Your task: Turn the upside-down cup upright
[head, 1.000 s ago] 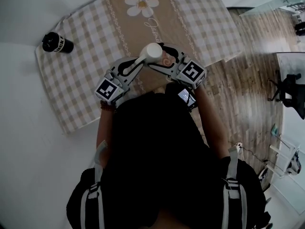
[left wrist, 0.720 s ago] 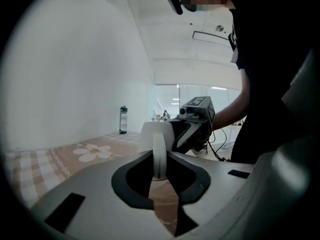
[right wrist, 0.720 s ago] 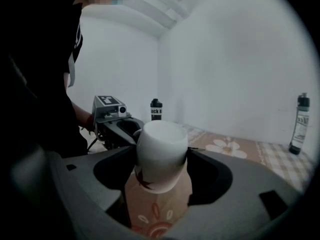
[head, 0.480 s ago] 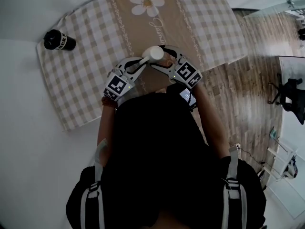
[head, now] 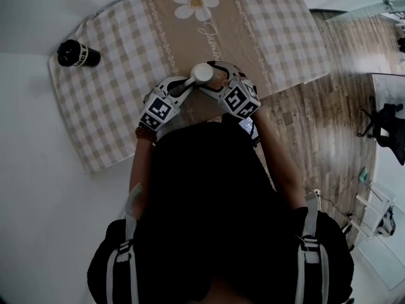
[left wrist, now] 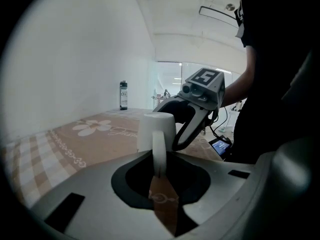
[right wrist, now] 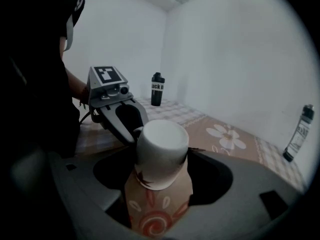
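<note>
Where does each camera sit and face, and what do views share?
Head view: on the person's head, steeply down at tablecloth, cup, left hand-held gripper, right hand-held gripper; torso shows.
Left gripper view: on the left one, along jaws pinching the cup's handle; forearm shows.
Right gripper view: on the right one, along jaws around the cup's body; torso shows.
Shared: the cup, in all three.

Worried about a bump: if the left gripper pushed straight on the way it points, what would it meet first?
The body of the white cup, directly behind the handle that the left gripper pinches. Just beyond it stands the right gripper, though depth is unclear.
</note>
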`<state>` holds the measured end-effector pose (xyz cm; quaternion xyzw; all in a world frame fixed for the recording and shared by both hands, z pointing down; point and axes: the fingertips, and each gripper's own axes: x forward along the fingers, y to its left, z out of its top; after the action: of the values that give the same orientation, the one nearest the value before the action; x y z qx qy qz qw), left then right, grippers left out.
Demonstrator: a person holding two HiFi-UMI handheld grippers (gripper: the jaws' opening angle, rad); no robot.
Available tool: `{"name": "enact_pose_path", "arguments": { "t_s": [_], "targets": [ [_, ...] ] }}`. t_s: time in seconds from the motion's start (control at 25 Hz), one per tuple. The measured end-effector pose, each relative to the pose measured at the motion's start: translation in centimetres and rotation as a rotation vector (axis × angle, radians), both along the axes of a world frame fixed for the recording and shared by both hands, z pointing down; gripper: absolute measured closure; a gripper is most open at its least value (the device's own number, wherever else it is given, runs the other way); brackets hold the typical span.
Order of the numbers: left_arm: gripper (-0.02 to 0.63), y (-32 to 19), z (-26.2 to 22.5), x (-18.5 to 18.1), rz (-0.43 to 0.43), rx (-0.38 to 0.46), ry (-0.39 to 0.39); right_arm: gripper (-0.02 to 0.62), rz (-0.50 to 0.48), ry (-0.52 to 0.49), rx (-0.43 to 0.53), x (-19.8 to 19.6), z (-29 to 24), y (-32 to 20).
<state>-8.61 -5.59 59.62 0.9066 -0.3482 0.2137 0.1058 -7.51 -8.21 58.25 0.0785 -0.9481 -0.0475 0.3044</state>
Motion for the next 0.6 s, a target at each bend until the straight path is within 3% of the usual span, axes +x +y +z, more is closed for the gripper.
{"name": "enact_pose_path", "arguments": {
  "t_s": [0.16,0.44,0.52,0.6],
  "targets": [
    [0.534,0.09,0.48,-0.19,-0.008,-0.029,0.009,0.252,-0.018,0.023,0.044,-0.30,0.05,0.24],
    [0.529,0.17,0.61,-0.20,-0.037,-0.028,0.013,0.250,-0.008,0.036,0.027,-0.08,0.30,0.36],
    [0.495,0.18,0.90,-0.48,-0.064,-0.047,0.007,0.250,0.003,0.035,0.030,-0.06,0.17,0.35],
    [0.387,0.44,1.14,-0.80,-0.078,-0.073,0.004,0.250,0.022,0.030,0.037,0.24,0.17,0.29]
  ]
}}
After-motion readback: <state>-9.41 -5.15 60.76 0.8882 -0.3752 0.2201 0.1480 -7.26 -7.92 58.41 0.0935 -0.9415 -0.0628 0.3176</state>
